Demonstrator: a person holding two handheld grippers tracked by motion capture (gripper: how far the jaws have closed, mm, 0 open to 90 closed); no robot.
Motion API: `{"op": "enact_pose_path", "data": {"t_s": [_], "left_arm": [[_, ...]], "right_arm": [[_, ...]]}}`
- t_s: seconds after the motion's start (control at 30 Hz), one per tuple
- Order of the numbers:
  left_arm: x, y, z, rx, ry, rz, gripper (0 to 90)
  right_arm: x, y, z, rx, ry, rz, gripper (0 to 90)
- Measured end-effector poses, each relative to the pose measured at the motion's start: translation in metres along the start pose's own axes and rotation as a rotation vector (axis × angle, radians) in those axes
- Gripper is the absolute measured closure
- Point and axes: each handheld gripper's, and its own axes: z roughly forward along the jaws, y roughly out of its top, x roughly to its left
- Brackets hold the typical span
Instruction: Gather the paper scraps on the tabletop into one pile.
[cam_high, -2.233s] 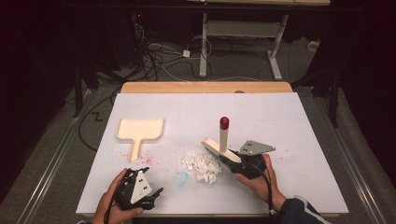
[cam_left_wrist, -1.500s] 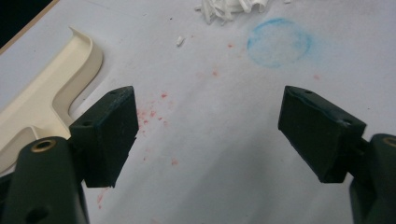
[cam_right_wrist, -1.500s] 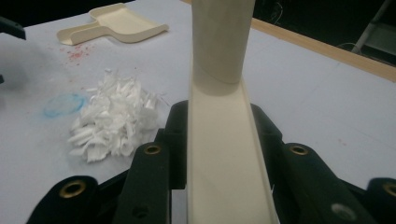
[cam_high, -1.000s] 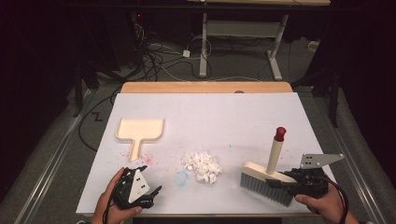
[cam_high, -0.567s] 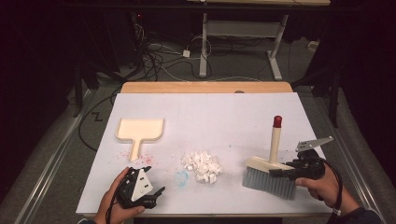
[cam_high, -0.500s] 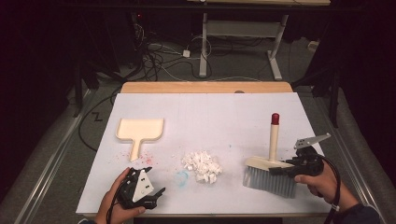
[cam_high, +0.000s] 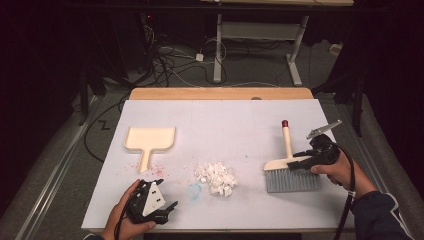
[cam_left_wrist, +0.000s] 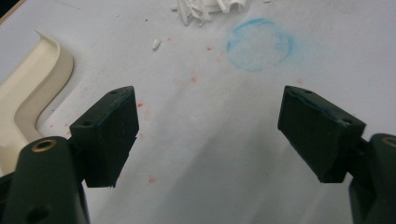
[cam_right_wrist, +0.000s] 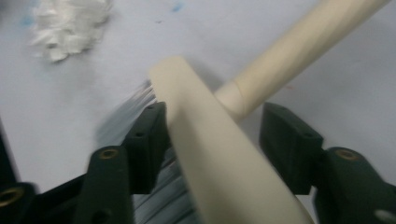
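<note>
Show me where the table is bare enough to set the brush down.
Bare: the far strip of the table behind the dustpan and brush; the middle stretch between dustpan and brush, beyond the scraps; the near edge between the left gripper and the brush. Crowded: the near left, around dustpan handle, scraps and left gripper.

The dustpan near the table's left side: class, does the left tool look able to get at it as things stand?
Probably yes. The left tool is open and holds nothing, and the dustpan lies just beyond it with its handle pointing that way; only bare, speckled table lies between.
</note>
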Motion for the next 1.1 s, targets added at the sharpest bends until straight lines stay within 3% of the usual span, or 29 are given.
{"op": "enact_pose_path", "data": {"t_s": [0.03,0.07,0.13,0.2,0.37,0.47,0.53,0.57,0.63,0.8,0.93,1.1], "left_arm": [[0.0,0.0,0.0,-0.001,-0.002,-0.002,19.4],[0.0,0.0,0.0,-0.001,-0.002,-0.001,19.4],[0.0,0.001,0.0,0.001,0.002,0.002,19.4],[0.0,0.001,0.0,-0.001,0.018,0.004,19.4],[0.001,0.001,-0.003,-0.006,0.041,0.003,19.4],[0.002,0.0,-0.004,-0.008,0.044,-0.004,19.4],[0.003,-0.001,-0.004,-0.012,0.041,-0.013,19.4],[0.003,-0.001,-0.004,-0.017,0.036,-0.016,19.4],[0.003,-0.001,-0.004,-0.02,0.04,-0.014,19.2],[0.001,-0.002,-0.007,-0.024,0.052,-0.015,17.9],[0.001,-0.002,-0.008,-0.031,0.057,-0.016,17.3],[0.003,-0.002,-0.006,-0.025,0.055,-0.021,17.2]], "right_arm": [[-0.001,0.001,-0.002,0.013,-0.085,-0.006,50.6],[-0.002,0.001,-0.004,0.015,-0.131,0.001,45.0],[-0.003,-0.001,-0.01,-0.02,-0.141,-0.009,44.6],[0.003,-0.002,-0.012,-0.071,-0.182,-0.035,39.0],[0.033,-0.013,-0.019,-0.289,-0.313,-0.152,31.5],[0.058,-0.024,-0.023,-0.47,-0.351,-0.167,30.7],[0.077,-0.033,-0.022,-0.541,-0.355,-0.184,28.1],[0.086,-0.036,-0.02,-0.556,-0.384,-0.205,27.6],[0.102,-0.045,-0.016,-0.584,-0.439,-0.198,27.4],[0.127,-0.063,-0.013,-0.605,-0.484,-0.223,23.0],[0.13,-0.067,-0.01,-0.6,-0.488,-0.251,21.0],[0.124,-0.066,-0.008,-0.582,-0.494,-0.223,19.8]]}}
